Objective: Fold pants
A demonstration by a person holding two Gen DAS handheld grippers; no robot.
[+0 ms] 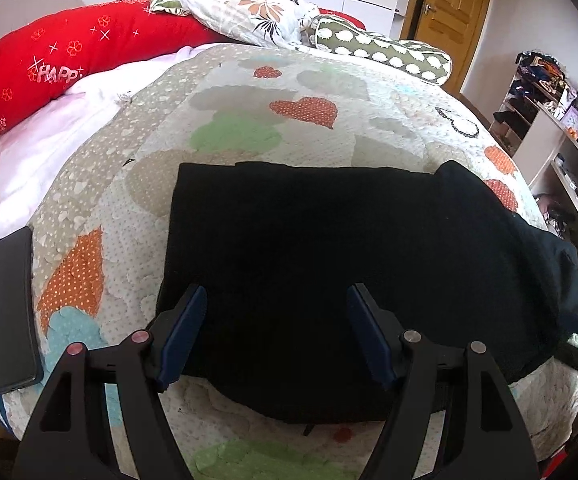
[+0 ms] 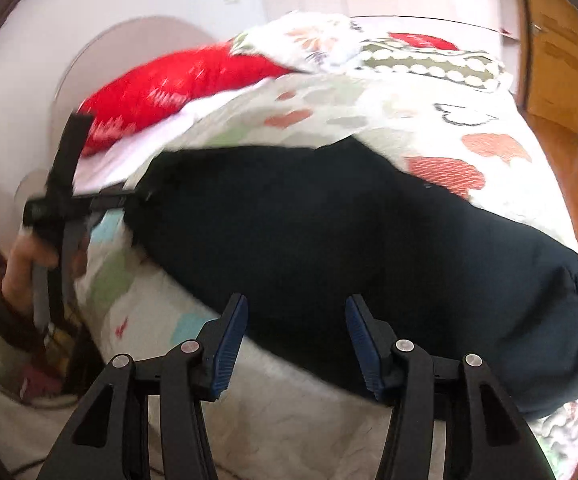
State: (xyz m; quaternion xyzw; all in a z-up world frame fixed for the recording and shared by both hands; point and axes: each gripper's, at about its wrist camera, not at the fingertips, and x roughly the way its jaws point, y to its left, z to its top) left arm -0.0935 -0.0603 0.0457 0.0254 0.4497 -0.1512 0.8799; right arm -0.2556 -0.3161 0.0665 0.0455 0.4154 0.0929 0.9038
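Observation:
The black pants point(image 1: 329, 272) lie folded in a wide rectangle on the quilted bedspread point(image 1: 249, 120) with hearts. My left gripper point(image 1: 277, 312) is open, its blue pads hovering over the near edge of the pants, holding nothing. In the right wrist view the pants point(image 2: 349, 248) stretch from the left to a rounded end at the right. My right gripper point(image 2: 296, 320) is open and empty above their near edge. The left gripper point(image 2: 61, 200) and the hand holding it show at the left of that view, which is blurred.
A black phone point(image 1: 7, 312) lies at the bed's left edge. A red pillow point(image 1: 69, 48), a floral pillow point(image 1: 249, 8) and a green dotted bolster point(image 1: 385, 52) lie at the head. Shelves point(image 1: 549, 120) stand at the right, a wooden door point(image 1: 449, 4) behind.

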